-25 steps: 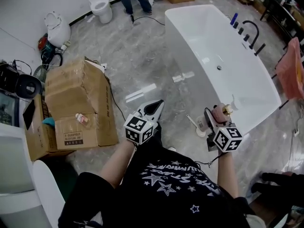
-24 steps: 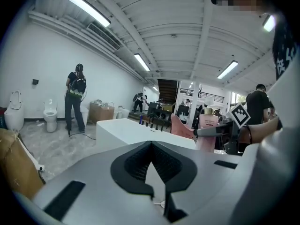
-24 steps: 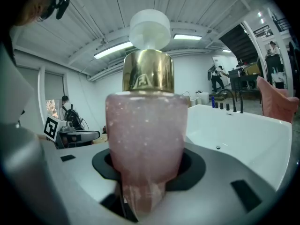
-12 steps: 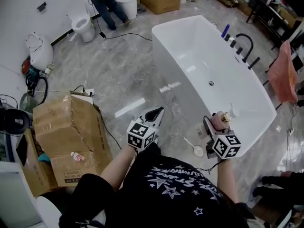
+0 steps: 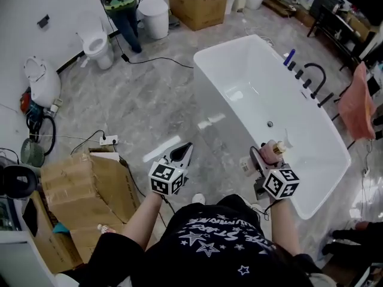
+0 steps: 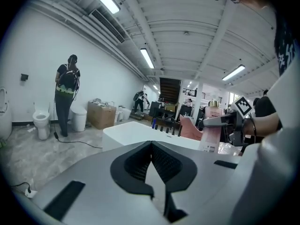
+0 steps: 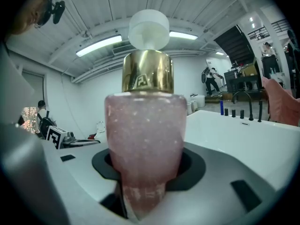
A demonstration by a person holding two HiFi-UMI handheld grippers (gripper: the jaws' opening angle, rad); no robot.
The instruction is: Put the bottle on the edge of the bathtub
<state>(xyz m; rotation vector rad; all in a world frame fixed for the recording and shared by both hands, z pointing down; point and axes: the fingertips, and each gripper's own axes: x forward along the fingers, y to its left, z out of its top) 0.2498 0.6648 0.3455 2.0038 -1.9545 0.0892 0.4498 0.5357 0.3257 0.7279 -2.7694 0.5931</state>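
Right gripper (image 7: 146, 175) clamps pink bottle (image 7: 145, 125), clearest in its own view.

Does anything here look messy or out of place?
Nothing looks spilled or broken; the pink bottle is upright in the right claw. Odd, though: the bathtub stands free mid-floor, a crumpled, taped cardboard box sits nearby, and a power strip lies loose on the floor, cable trailing.

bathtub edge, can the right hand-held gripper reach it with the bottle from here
Probably yes: the right hand-held gripper, shut on the pink bottle, hangs right at the near rim of the bathtub, with nothing visible between them.
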